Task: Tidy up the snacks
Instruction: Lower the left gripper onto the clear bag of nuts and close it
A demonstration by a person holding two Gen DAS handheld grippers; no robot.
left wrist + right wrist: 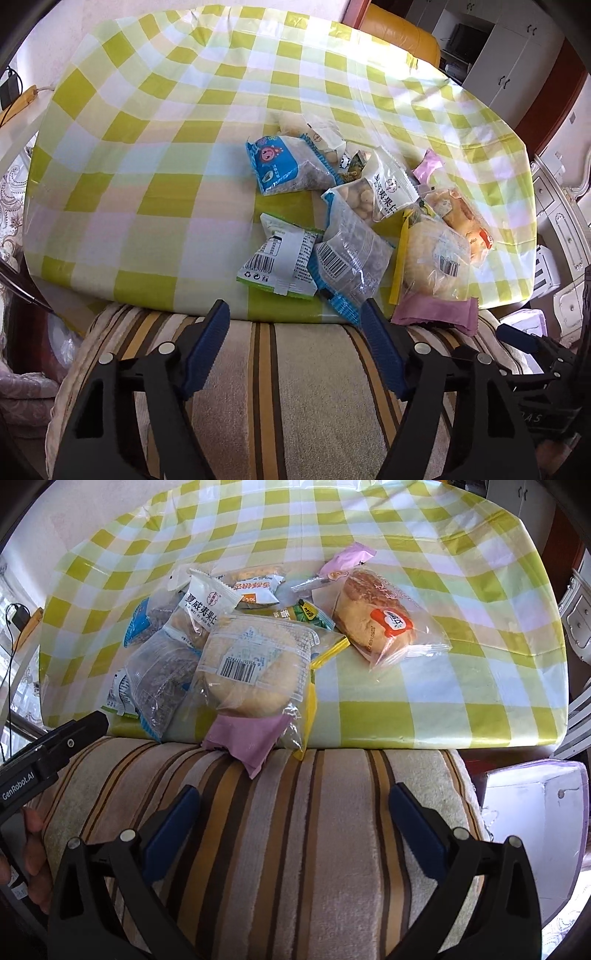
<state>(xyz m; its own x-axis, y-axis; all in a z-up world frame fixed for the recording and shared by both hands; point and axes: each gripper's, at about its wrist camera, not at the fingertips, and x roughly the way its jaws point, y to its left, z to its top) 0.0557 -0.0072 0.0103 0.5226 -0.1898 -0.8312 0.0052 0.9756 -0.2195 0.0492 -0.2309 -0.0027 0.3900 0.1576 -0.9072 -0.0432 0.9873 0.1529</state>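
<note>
A pile of snack packets lies on the green-and-white checked table (147, 147) near its front edge. It includes a blue packet (280, 166), a white-and-green packet (280, 258), a clear packet with blue ends (351, 258), a white nut packet (384, 188), a bagged round bun (251, 668), a bagged bread with an orange label (373, 613) and a pink packet (243, 738) overhanging the edge. My left gripper (293, 317) is open and holds nothing, just short of the table's edge before the clear packet. My right gripper (294, 794) is open and holds nothing, over the striped cushion below the bun.
A striped cushion (295, 830) sits right against the table's front edge under both grippers. A white box (535, 812) stands at the right. An orange chair (399, 33) and white cabinets (517, 55) lie beyond the table. A cable and plug (11, 88) hang at the far left.
</note>
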